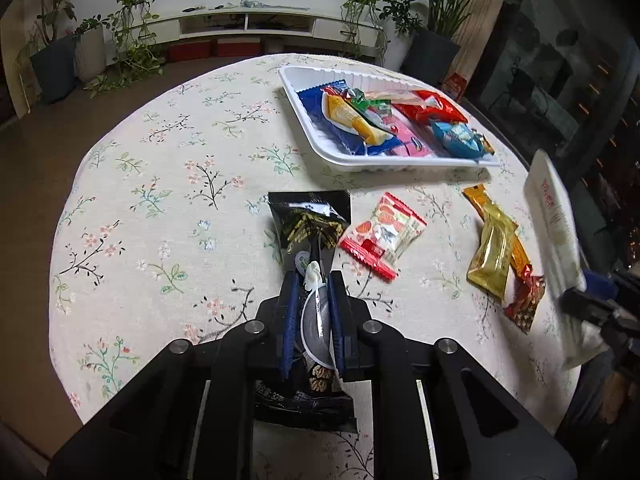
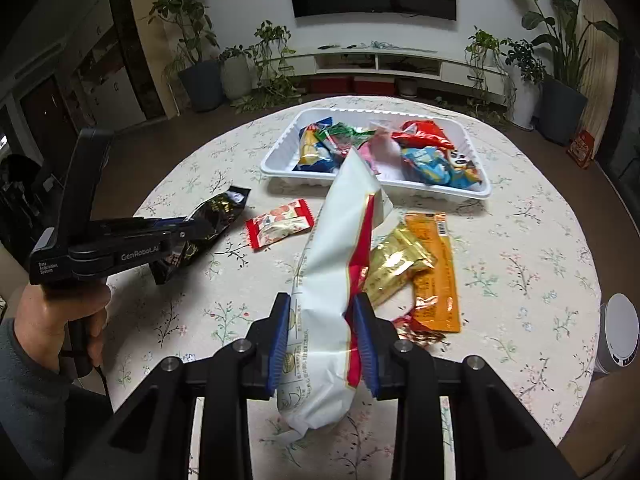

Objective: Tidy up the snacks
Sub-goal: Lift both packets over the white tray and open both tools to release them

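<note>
My left gripper (image 1: pixel 314 280) is shut on a black snack bag (image 1: pixel 310 220) and holds it just above the table; it also shows in the right wrist view (image 2: pixel 218 210). My right gripper (image 2: pixel 322 304) is shut on a long white and red snack bag (image 2: pixel 340 248), raised and pointing toward the white tray (image 2: pixel 276 160). The tray (image 1: pixel 296 92) holds several colourful packets. A red and white packet (image 1: pixel 382 234), a gold packet (image 1: pixel 494 254), an orange packet (image 2: pixel 434 272) and a dark red packet (image 1: pixel 526 298) lie loose on the floral tablecloth.
The round table (image 1: pixel 160 200) has a floral cloth. Beyond it stand potted plants (image 1: pixel 132 32), a white TV bench (image 1: pixel 244 24) and a dark cabinet at the right. A white round appliance (image 2: pixel 620 332) stands on the floor at the right.
</note>
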Tool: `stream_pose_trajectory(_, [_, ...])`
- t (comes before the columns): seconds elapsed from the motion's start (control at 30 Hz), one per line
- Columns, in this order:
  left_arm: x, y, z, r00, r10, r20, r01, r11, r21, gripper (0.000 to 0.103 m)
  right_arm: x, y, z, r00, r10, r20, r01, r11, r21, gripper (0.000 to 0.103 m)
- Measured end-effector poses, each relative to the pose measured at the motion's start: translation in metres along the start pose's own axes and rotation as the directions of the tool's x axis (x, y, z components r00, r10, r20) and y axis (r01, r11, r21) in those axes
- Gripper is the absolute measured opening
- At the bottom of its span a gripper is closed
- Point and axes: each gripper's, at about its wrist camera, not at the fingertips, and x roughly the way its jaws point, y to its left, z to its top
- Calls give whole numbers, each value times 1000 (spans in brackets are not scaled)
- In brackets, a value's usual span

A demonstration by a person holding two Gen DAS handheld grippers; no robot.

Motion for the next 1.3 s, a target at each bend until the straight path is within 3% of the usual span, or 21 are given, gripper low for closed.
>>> stream_pose_trajectory(0.3, [11,-14,-10,995,78,-56,-74,995,68,18,-16,-24,-11,1000,18,25,-19,999,42,34])
stream_pose_trajectory(0.63, [25,-31,-11,973,222,-67,-205,959,197,18,-16,-26,-13,999,39,24,-40,998,43,34])
stream_pose_trajectory(0.67, [25,-31,-11,974,216,-66,-201,962,185,16,-17,-25,-14,999,41,24,-42,998,41,34])
stream_pose_trajectory(0.73, [21,-19,-10,989,129,-72,-120,987,108,15,-18,-22,-14,998,50,29,-51,998,36,34])
stream_pose_trajectory(0.83, [11,-14,-9,992,122,-38,-119,990,78,12,-23,-20,-15,997,56,45,-57,998,24,34])
stream_pose_trajectory(1.1, [-26,-27,-10,1000,18,21,-19,999,30,12,-37,-33,-11,995,52,84,-56,998,40,34])
stream_pose_trajectory(1.3, [-62,-35,20,993,-63,96,63,998,6,12,-52,-52,7,992,34,120,-39,999,35,34])
